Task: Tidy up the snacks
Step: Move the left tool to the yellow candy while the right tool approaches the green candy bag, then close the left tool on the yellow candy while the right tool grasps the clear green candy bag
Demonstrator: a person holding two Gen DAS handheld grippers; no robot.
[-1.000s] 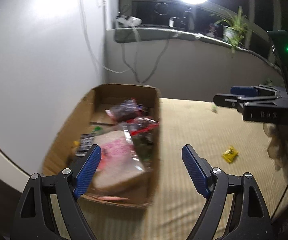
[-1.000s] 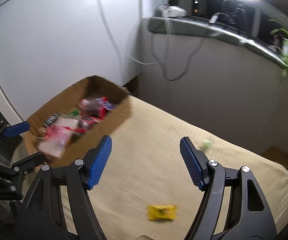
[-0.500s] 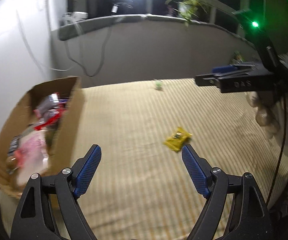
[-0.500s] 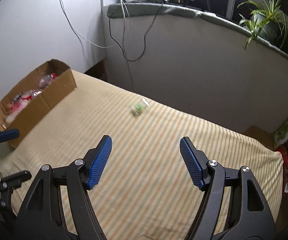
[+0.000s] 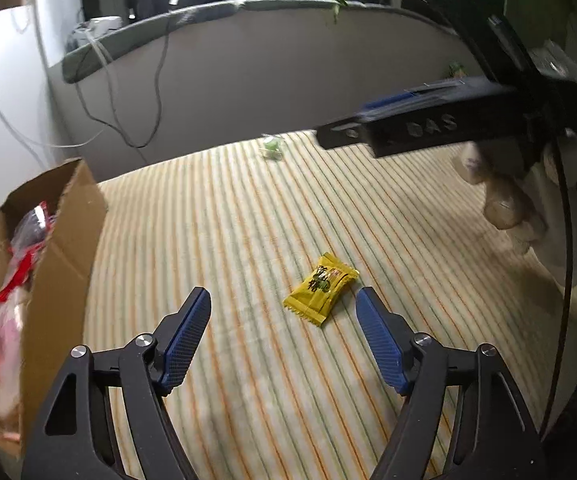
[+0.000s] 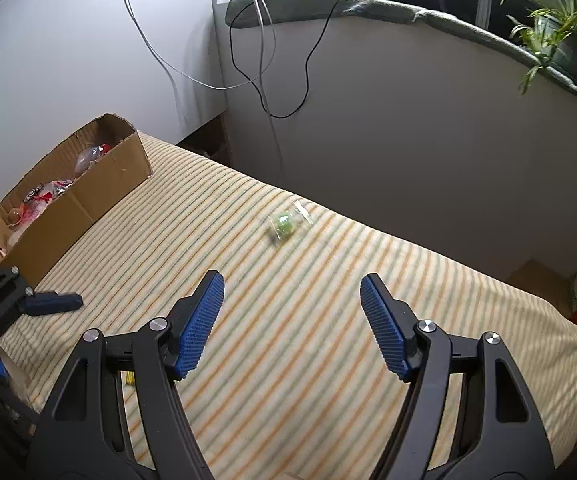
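A yellow snack packet [image 5: 321, 294] is seen lying flat on the striped cloth of the bed [image 5: 248, 216], just ahead of the left tongs [image 5: 283, 312] and nearer their right pad than their left. The jaws of the left tongs are closing, yet nothing is gripped: the packet lies past the blue pads [image 5: 186, 338] and is not touched by them. Farther off, near the far edge of the bed, a small green wrapped sweet [image 6: 285, 223] is found, its clear wrapper twisted out to the right. It lies well ahead of the right tongs [image 6: 292, 294], whose jaws are held apart with only striped cloth between them. At the left edge of the bed a cardboard box [image 6: 88, 196] is set, open at the top and filled with red, pink and clear snack bags [image 6: 44, 196]. In the left wrist view the right tongs are seen from the side, held by a light-gloved hand [image 5: 528, 196] at the right. Behind the bed a grey ledge [image 6: 368, 4] is seen, with cables [image 6: 266, 60] hanging down from it and a potted plant [image 6: 556, 32] standing on it at the far right.
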